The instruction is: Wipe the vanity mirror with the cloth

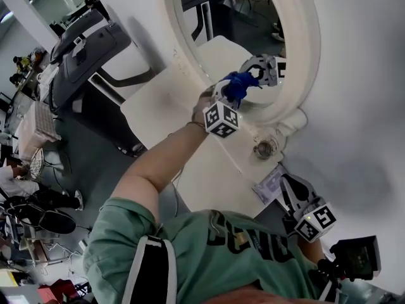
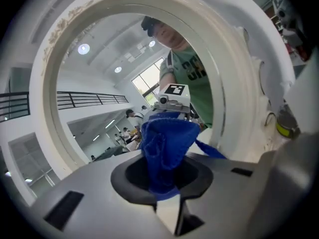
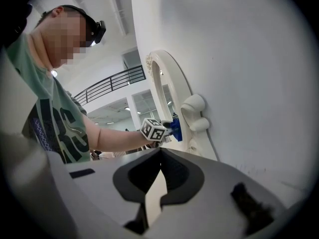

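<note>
Two hand-held grippers in view, one working. The left hand-held gripper [image 1: 239, 88] was clamped on the blue cloth [image 1: 243, 81]. The bunched wad stuck out past the tips, right at the lower glass of the vanity mirror [image 1: 218, 46]. No view confirmed actual contact. The right hand-held gripper [image 1: 290, 189] hung low, well apart from the mirror, jaws drawn together on nothing.

Read it as the wipe stroke itself, with most of the glass above the left tips not yet covered.

How to do it well:
- Lead with the wad, not the tips. Hard jaws on glass would scratch it.
- Use light, even pressure in overlapping sweeps, staying inside the white frame [image 2: 239, 59].
- A loose cloth tail [image 2: 212, 151] trailed right of the jaws. It could drag or snag on the frame, so keep the clamp firm.
- The mirror seemed free-standing, and pushing too hard might rock it. The idle right hand-held gripper could brace the frame.

Around:
- A small glass jar [image 1: 264, 147] sat on the tabletop [image 1: 158, 106] below the left hand-held gripper, between the two. It was the likeliest thing to get knocked on a low sweep.
- A flat packet [image 1: 271, 183] lay just beside the right tips.
- The rounded knobs [image 1: 292, 122] at the frame's base sat right of the left tips, limiting the stroke there.
</note>
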`<action>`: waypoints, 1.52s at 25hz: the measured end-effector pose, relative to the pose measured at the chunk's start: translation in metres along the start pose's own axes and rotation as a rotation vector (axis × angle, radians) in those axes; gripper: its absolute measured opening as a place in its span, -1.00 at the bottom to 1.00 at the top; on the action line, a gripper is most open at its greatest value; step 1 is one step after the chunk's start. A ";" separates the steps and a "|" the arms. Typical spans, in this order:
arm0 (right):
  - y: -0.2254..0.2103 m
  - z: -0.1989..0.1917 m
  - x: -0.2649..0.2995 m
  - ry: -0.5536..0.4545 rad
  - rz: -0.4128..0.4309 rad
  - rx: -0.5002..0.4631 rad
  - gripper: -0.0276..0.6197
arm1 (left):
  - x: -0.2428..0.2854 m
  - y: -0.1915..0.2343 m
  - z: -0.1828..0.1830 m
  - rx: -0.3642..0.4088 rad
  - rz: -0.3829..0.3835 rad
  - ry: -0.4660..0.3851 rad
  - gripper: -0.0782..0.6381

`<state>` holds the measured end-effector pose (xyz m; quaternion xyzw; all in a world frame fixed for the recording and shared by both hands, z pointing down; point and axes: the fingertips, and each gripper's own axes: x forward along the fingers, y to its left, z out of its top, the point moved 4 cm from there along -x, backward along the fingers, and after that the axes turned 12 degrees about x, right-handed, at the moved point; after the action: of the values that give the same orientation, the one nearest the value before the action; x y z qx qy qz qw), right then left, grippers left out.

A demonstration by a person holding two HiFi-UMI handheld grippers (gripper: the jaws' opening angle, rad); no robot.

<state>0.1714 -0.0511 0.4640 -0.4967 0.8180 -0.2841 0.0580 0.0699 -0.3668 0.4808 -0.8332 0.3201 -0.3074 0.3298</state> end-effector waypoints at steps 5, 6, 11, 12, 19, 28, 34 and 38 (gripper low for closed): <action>-0.007 0.000 -0.003 0.013 -0.019 0.008 -0.88 | 0.016 -0.068 -0.027 -0.017 -0.125 0.040 -0.55; -0.006 0.000 -0.004 0.013 -0.021 0.008 -0.88 | 0.016 -0.073 -0.028 -0.020 -0.129 0.035 -0.57; -0.001 0.002 -0.001 0.008 -0.015 -0.002 -0.88 | 0.016 -0.074 -0.030 -0.021 -0.193 0.022 -0.56; -0.001 0.004 0.000 0.002 -0.011 -0.006 -0.88 | 0.016 -0.074 -0.031 -0.027 -0.215 0.025 -0.56; -0.001 0.019 -0.006 -0.052 -0.004 -0.037 -0.88 | -0.006 0.059 -0.006 -0.110 -0.039 -0.044 -0.55; -0.007 0.021 -0.014 -0.102 0.007 -0.045 -0.88 | -0.073 0.321 0.120 0.028 0.399 -0.179 -0.55; -0.010 0.022 -0.021 -0.115 0.004 -0.032 -0.88 | -0.073 0.364 0.153 0.055 0.401 -0.133 -0.55; -0.009 0.021 -0.024 -0.113 0.009 -0.027 -0.88 | -0.073 0.363 0.154 0.063 0.407 -0.119 -0.55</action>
<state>0.1982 -0.0427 0.4468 -0.5090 0.8195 -0.2441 0.0986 0.0167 -0.4679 0.0967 -0.7574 0.4520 -0.1945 0.4291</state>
